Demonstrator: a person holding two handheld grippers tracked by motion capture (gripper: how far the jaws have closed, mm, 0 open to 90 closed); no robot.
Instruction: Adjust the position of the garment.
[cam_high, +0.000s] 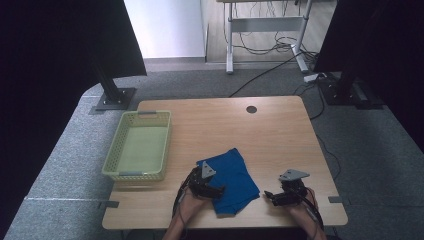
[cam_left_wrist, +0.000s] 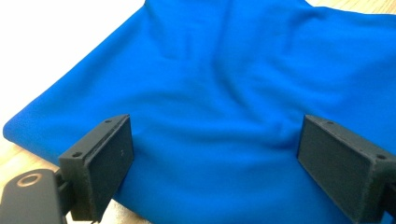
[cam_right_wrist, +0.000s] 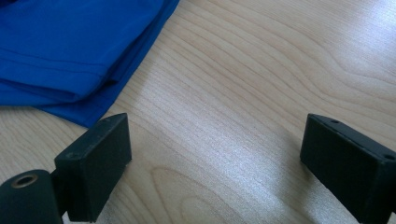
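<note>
A folded blue cloth (cam_high: 231, 177) lies on the wooden table (cam_high: 260, 135) near its front edge. My left gripper (cam_high: 216, 190) hovers at the cloth's left side, pointing right over it. In the left gripper view the jaws stand wide apart with the blue cloth (cam_left_wrist: 224, 93) spread beneath them, not pinched. My right gripper (cam_high: 271, 196) rests low to the right of the cloth, pointing left toward it. In the right gripper view its jaws stand wide over bare wood, and the cloth's folded corner (cam_right_wrist: 74, 51) lies ahead at the upper left.
A pale green plastic basket (cam_high: 140, 145) stands empty at the table's left side. A round cable hole (cam_high: 251, 109) sits near the far edge. Black stands and cables are on the grey carpet beyond the table.
</note>
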